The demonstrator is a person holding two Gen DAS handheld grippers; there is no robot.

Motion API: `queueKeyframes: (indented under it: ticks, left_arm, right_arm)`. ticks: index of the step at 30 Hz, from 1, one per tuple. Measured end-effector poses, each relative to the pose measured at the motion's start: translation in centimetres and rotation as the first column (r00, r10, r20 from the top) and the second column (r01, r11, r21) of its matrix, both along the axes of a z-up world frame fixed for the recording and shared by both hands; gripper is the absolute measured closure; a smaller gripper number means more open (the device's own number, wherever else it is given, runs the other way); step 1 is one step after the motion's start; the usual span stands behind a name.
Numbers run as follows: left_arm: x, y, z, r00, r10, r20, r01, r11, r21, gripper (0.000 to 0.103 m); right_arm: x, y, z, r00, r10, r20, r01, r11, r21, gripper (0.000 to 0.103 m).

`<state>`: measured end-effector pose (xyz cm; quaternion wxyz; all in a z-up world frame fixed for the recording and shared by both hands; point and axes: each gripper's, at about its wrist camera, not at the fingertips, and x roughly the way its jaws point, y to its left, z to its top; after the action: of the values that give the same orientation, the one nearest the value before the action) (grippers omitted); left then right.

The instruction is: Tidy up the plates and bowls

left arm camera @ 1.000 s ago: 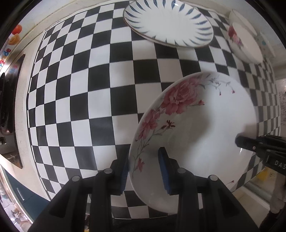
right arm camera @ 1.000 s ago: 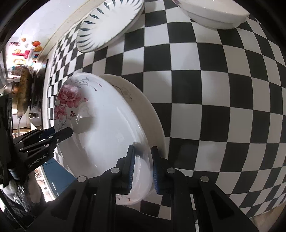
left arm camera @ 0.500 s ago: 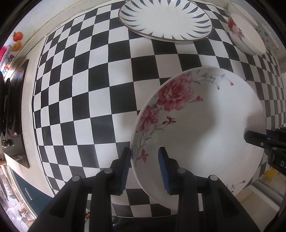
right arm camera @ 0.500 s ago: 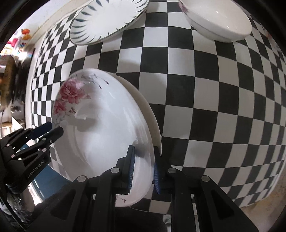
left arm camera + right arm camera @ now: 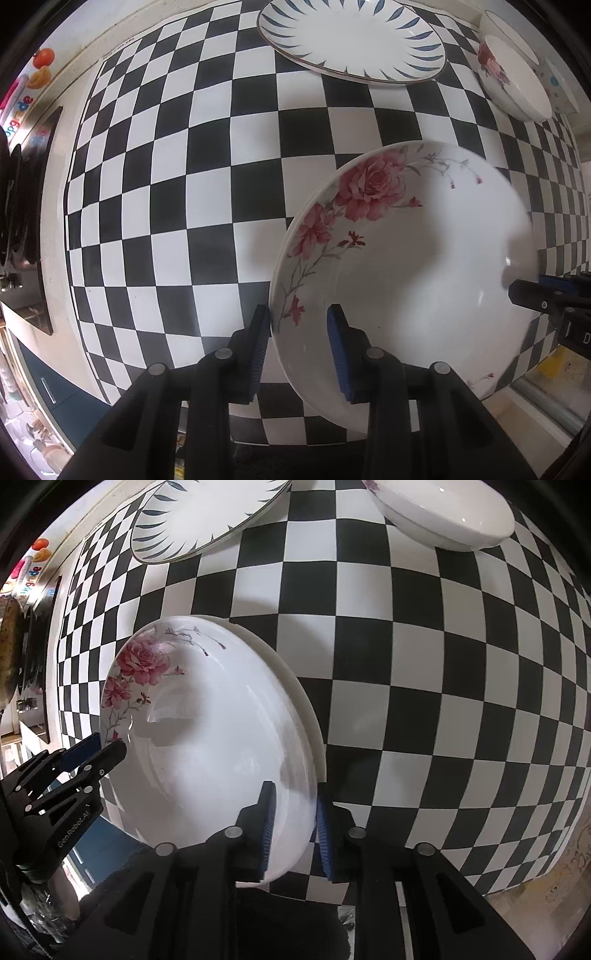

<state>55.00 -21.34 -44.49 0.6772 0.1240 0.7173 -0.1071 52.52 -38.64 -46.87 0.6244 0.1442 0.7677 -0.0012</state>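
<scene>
A rose-patterned plate (image 5: 406,266) sits at five o'clock on the checkered cloth (image 5: 207,177), its rim grasped by the left gripper (image 5: 299,347); the right gripper (image 5: 293,825), jaws just opening, straddles the opposite rim without clamping.

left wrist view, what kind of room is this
Most likely a home kitchen. Floral and blue-leaf dishes sit on a checkered cloth over a counter, dark cookware stands at the left edge, and fruit stickers decorate the wall behind.
</scene>
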Motion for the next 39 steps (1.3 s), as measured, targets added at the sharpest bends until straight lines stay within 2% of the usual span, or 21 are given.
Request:
queueKeyframes:
  ticks: [1, 6, 9, 11, 13, 18, 21, 25, 31, 36, 39]
  left_arm:
    - [-0.1, 0.1, -0.1, 1.0, 0.003, -0.001, -0.003, 1.0, -0.004, 0.073]
    - [-0.3, 0.8, 0.2, 1.0, 0.017, -0.002, -0.017, 1.0, -0.022, 0.073]
    - [-0.7, 1.0, 0.7, 0.999, 0.037, -0.008, -0.037, 0.999, -0.036, 0.073]
    - [-0.9, 1.3, 1.3, 0.999, 0.053, -0.007, -0.053, 0.997, -0.057, 0.073]
    - [-1.2, 1.4, 1.9, 0.998, 0.058, -0.002, -0.058, 0.996, -0.068, 0.073]
    - [-1.5, 1.3, 4.0, 0.997, 0.065, 0.046, -0.061, 0.995, -0.081, 0.073]
    - [-1.2, 1.5, 5.5, 0.994, 0.066, 0.083, -0.059, 0.994, -0.09, 0.073]
    - [1.2, 1.2, 6.9, 0.992, 0.079, 0.094, -0.068, 0.99, -0.123, 0.073]
    - [5.8, 1.0, 7.7, 0.989, 0.111, 0.102, -0.095, 0.985, -0.147, 0.073]
    - [11.4, 1.2, 6.7, 0.987, 0.149, 0.061, -0.135, 0.972, -0.195, 0.073]
    - [14.7, 1.4, 5.6, 0.985, 0.169, 0.023, -0.159, 0.961, -0.227, 0.073]
  right_arm:
    - [-0.6, -0.5, 0.0, 1.0, -0.005, 0.006, 0.005, 1.0, 0.0, 0.068]
    - [-1.2, -0.2, -0.1, 0.999, -0.024, 0.025, 0.023, 1.0, 0.018, 0.065]
    - [-1.8, 0.4, 0.3, 0.999, 0.006, 0.04, -0.006, 1.0, -0.007, 0.042]
    - [-2.0, 1.2, 0.9, 0.997, 0.026, 0.071, -0.025, 1.0, -0.018, 0.021]
    - [-2.3, 2.1, 1.6, 0.994, 0.042, 0.101, -0.04, 0.999, -0.019, 0.015]
    - [-2.7, 3.6, 3.3, 0.986, 0.052, 0.157, -0.047, 0.998, -0.032, 0.014]
    - [-2.4, 3.7, 4.6, 0.981, 0.036, 0.192, -0.031, 0.999, -0.026, 0.007]
    - [-1.2, 2.6, 6.2, 0.968, 0.003, 0.25, 0.006, 0.999, -0.035, 0.007]
    - [3.2, 0.4, 9.0, 0.938, -0.09, 0.335, 0.081, 0.996, 0.041, 0.007]
    - [8.4, -1.8, 8.4, 0.917, -0.196, 0.347, 0.161, 0.979, 0.128, 0.007]
    - [11.0, -2.6, 6.4, 0.907, -0.272, 0.321, 0.225, 0.958, 0.176, 0.007]
